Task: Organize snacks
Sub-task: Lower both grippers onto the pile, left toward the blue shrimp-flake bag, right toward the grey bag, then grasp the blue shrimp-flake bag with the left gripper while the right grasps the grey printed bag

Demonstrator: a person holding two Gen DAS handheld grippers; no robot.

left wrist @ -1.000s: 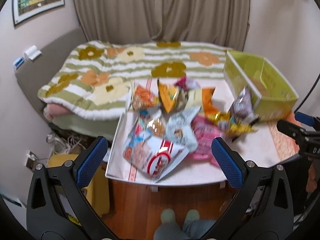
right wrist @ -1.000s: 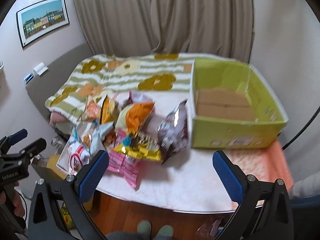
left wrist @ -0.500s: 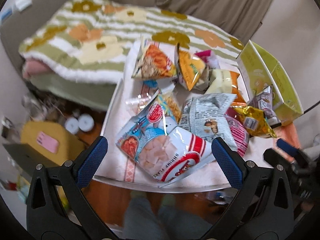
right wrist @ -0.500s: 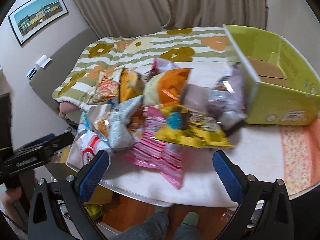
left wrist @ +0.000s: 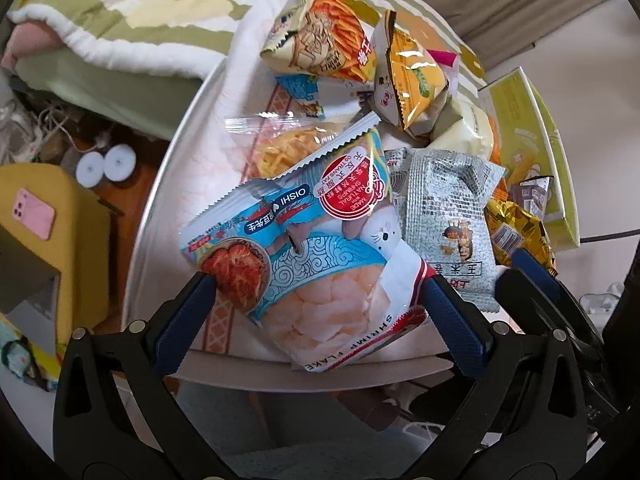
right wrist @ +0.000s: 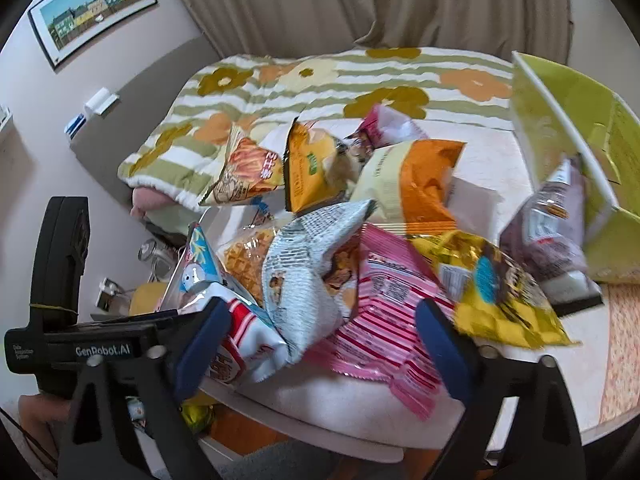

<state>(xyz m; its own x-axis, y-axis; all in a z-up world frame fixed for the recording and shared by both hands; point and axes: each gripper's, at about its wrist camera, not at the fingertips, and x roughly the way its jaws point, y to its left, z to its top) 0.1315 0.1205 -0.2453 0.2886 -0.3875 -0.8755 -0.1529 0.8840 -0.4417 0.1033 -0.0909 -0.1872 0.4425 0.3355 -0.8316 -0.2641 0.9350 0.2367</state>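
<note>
Straddling the shrimp flake bag [left wrist: 320, 280] at the bottom of the left wrist view, left tongs [left wrist: 318, 312] spread wide, blue pads [left wrist: 182, 322] sitting at the bag's two side edges; can't really tell if they're actually pressing it or just touching. Bag hanging a bit over the near rim of the bench [left wrist: 168, 184], printed side up.

Over in the right wrist view, right tongs [right wrist: 322, 340] low in the frame, jaws just been closing in, framing the lower ends of the silver-grey packet [right wrist: 304, 276] and the pink striped bag [right wrist: 384, 312], pads [right wrist: 442, 350] not gripping either one as far as the view shows. Same shrimp bag poking out lower left there, right beside the left-hand pad, with the other black tool body next to it.

Further up: yellow foil bag [right wrist: 500, 300] to the right of the pink one, purple pouch [right wrist: 552, 232] leaning against the green box [right wrist: 608, 240] at the right edge. Mid-frame, orange-and-cream bag [right wrist: 412, 184], orange chip bag [right wrist: 308, 168] and the fries-print bag [right wrist: 244, 176] piled in a heap.

Way back, bed with a flowery striped blanket [right wrist: 320, 84], curtains, framed picture [right wrist: 92, 8] upper left.
</note>
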